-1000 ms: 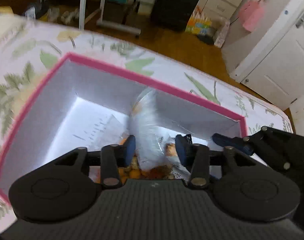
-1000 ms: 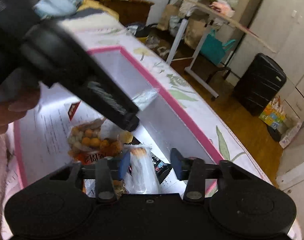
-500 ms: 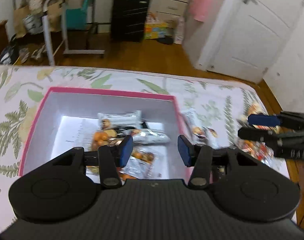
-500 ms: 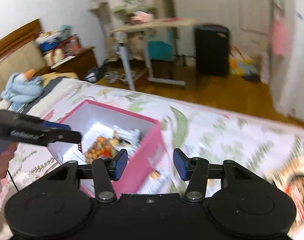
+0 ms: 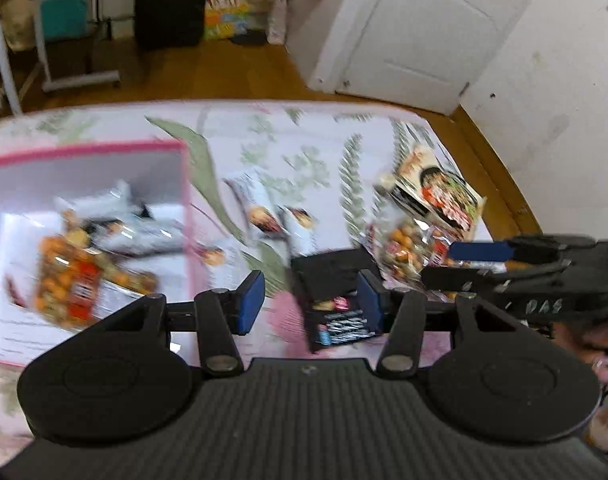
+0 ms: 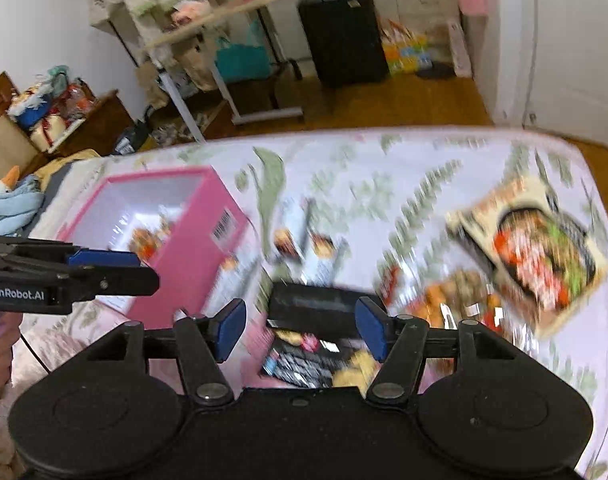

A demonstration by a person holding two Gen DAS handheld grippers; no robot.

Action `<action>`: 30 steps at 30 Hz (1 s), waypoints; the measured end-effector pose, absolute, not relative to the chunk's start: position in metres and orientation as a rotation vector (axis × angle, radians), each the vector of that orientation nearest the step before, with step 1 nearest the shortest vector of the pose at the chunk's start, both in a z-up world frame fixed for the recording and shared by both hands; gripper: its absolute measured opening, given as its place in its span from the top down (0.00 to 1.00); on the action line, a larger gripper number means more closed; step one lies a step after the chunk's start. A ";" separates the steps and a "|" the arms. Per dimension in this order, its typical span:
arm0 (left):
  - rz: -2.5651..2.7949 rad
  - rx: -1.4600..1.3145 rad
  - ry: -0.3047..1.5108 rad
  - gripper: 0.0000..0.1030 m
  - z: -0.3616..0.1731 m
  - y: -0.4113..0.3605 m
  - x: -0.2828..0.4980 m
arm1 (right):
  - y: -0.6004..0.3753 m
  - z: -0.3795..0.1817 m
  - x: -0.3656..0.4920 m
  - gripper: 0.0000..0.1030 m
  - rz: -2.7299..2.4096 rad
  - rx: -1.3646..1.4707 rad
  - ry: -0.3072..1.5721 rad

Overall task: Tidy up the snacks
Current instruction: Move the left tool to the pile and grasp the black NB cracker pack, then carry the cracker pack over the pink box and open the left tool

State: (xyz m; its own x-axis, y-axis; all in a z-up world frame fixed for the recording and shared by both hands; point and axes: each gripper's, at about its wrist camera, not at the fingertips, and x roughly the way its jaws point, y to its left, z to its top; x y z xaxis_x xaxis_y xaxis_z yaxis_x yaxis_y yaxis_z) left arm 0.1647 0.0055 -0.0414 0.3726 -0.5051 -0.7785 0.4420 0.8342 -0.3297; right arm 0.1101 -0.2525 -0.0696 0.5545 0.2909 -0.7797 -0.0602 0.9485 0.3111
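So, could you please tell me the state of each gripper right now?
Left gripper: open, holding nothing.
Right gripper: open, holding nothing.

Not much legible here, honestly. The clearest bit is "GenRobot.AI" in white letters on the side of the left gripper [image 6: 104, 268], seen from the right wrist camera. In the left wrist view the right gripper [image 5: 479, 260] has pale handwritten-looking letters on its body, something like "DAS", though the start of it is cut off. The pink box [image 6: 208, 240] has a white barcode sticker on its outer side wall, digits way too small to read. The black snack packet [image 5: 335, 320] between the jaws has white and coloured print on it, but it's too blurred to make out. Same story for the other wrappers.
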 end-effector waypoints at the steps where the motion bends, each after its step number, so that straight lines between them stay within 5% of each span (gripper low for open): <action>1: -0.608 -0.083 1.038 0.49 -0.051 -0.002 0.165 | -0.255 -0.078 0.108 0.34 0.207 0.271 0.982; 15: -0.549 -0.064 1.141 0.49 -0.166 -0.056 0.163 | -0.247 -0.187 0.097 0.21 0.240 0.213 1.037; 21: -0.555 -0.108 1.136 0.53 -0.175 -0.057 0.159 | -0.232 -0.193 0.100 0.07 0.302 0.136 0.990; 30: -0.562 -0.119 1.213 0.55 -0.168 -0.054 0.146 | -0.223 -0.185 0.094 0.07 0.244 0.191 1.021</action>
State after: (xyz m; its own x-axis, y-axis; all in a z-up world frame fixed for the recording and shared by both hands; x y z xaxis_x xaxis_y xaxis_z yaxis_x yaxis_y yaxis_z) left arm 0.1457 -0.0543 -0.1680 0.2322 -0.4701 -0.8515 0.3457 0.8582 -0.3795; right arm 0.0937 -0.2228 -0.1852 0.4994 0.2890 -0.8168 -0.1119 0.9563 0.2700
